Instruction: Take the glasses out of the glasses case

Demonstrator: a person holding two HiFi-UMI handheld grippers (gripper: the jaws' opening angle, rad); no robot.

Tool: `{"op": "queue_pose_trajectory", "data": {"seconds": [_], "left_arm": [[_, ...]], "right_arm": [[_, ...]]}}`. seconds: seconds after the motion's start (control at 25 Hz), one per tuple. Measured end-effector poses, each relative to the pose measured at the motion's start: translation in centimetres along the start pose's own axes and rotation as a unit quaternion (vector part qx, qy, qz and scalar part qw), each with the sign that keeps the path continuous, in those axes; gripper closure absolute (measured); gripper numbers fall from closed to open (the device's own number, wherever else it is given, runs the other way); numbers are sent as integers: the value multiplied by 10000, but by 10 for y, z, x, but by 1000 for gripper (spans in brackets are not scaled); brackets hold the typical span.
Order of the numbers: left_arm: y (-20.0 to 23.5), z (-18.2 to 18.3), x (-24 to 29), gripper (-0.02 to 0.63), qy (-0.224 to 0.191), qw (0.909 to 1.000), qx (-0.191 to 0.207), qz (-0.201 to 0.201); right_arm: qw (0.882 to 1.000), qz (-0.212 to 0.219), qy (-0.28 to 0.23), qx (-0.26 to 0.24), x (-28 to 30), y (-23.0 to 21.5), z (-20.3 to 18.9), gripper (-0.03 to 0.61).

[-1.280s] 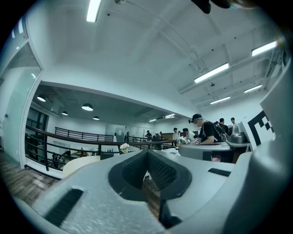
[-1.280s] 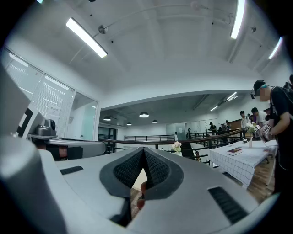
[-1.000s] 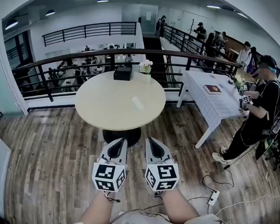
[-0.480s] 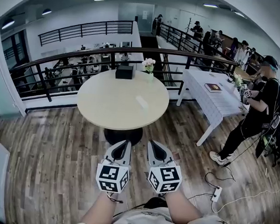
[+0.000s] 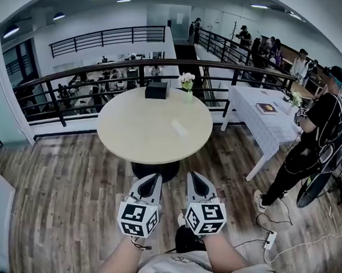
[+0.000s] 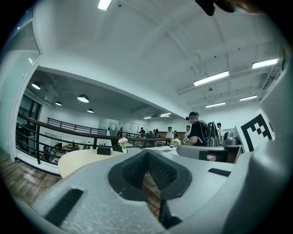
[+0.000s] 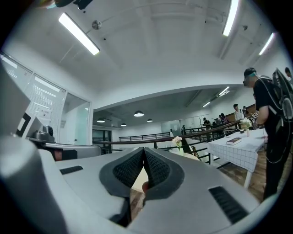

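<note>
Nothing done yet: left gripper (image 5: pixel 154 178) and right gripper (image 5: pixel 191 177) pressed together, empty, glasses case (image 5: pixel 179 128) untouched on table (image 5: pixel 134 131) ahead

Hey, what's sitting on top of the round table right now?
A black box and a small vase of flowers stand at the far edge of the round table; a pale oblong thing lies near the middle. What it holds is hidden.
</note>
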State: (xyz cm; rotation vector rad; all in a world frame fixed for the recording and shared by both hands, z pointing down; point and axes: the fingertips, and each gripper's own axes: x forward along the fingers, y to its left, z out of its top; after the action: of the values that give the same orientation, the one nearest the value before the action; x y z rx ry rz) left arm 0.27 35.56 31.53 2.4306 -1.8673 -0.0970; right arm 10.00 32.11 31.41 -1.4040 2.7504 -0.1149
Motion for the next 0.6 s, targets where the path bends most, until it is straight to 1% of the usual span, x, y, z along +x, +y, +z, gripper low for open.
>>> {"op": "queue_pose_trajectory", "data": {"seconds": [0.08, 0.2, 0.28, 0.36, 0.48, 0.6], "left_arm": [[10, -5, 12, 604, 41, 9999, 100, 71], [24, -11, 41, 604, 61, 9997, 190, 152], [31, -13, 61, 604, 65, 9996, 210, 166], [40, -16, 80, 604, 82, 9996, 189, 172], [54, -19, 111, 604, 127, 9997, 121, 153], [65, -21, 140, 604, 144, 9997, 140, 167]], "right_arm": [[9998, 198, 35, -10, 15, -1, -7, 565], [9988, 425, -16, -247, 43, -5, -11, 565], [9984, 447, -107, -339, 64, -13, -12, 565], [9983, 482, -132, -307, 86, -22, -14, 565], [9984, 491, -106, -264, 118, -38, -15, 565], [9985, 474, -47, -266, 143, -53, -19, 565]]}}
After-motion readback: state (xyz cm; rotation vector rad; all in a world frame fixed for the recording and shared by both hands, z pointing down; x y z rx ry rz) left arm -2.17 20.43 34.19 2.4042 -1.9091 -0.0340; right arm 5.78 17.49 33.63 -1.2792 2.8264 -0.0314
